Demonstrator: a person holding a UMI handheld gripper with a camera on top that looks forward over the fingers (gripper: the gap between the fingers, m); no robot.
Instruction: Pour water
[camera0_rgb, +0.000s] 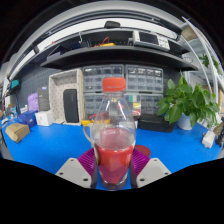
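A blue table (40, 150) spreads across the scene, backed by a workbench wall with shelves (105, 50) and a bank of small parts drawers (140, 82); a leafy green plant (188, 103) stands to the right on the table, and a cardboard box (17, 131) sits well off to the left. Dead ahead of the gripper (113, 170) stands the task's thing, 1 clear plastic bottle (114, 135) with an orange cap (114, 85), its long axis upright and its lower half filled with a reddish liquid. The bottle's body sits right between the 2 fingers, with the magenta pads (88, 160) showing at either side of its lower part. The pads look pressed to the bottle's walls, so the gripper reads as closed on it, though the clear plastic makes the contact hard to confirm. A pale cup-like shape just behind the bottle at its left shoulder may be the receiving vessel, but it is too hidden to tell. Judged from this, the coming move turns on the bottle staying centred and upright in the grip before any tilt; the cap appears to be on, which would block a pour.
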